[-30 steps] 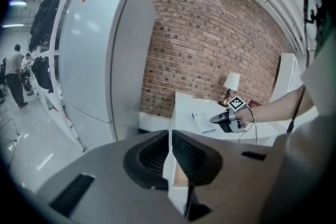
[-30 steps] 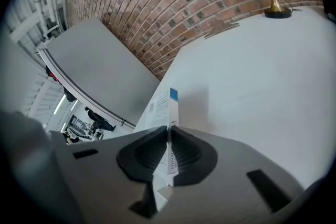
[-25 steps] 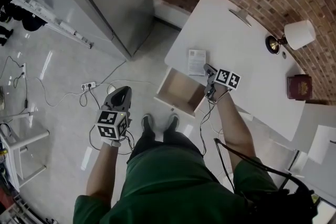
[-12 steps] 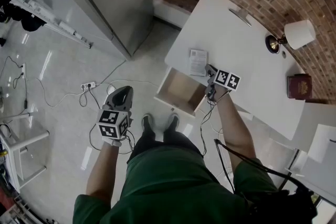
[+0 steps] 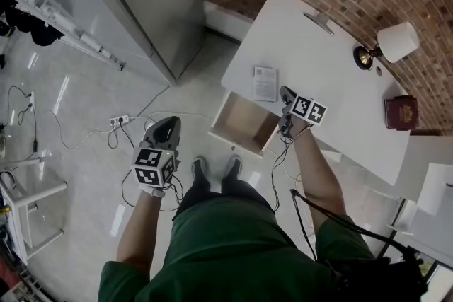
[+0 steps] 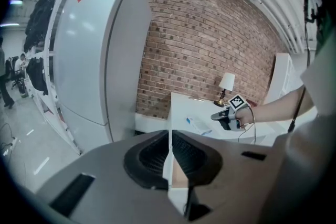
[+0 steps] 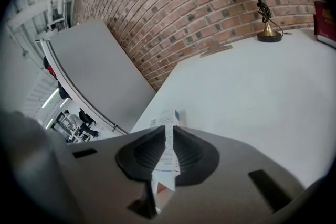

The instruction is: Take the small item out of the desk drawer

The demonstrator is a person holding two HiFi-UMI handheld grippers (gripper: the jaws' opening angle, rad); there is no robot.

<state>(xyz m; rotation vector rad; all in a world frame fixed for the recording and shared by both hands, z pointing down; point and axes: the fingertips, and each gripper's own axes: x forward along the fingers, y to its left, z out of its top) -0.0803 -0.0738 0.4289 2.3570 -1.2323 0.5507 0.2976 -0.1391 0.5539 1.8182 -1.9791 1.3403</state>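
Bright, even light w/ glare streaks on floor (image 5: pixel 85 102). My 2 jaw cams: strong fisheye, black corners, close-up parts soft.

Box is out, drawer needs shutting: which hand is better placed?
Right, probably. The right gripper hovers at the desk edge beside the open drawer; its jaws have just been closing on nothing. The left gripper hangs over the floor, farther away.

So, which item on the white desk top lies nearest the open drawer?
The small white printed box, flat at the edge of the white desk beside the open drawer; the white-shaded brass lamp and dark red book sit along its far side.
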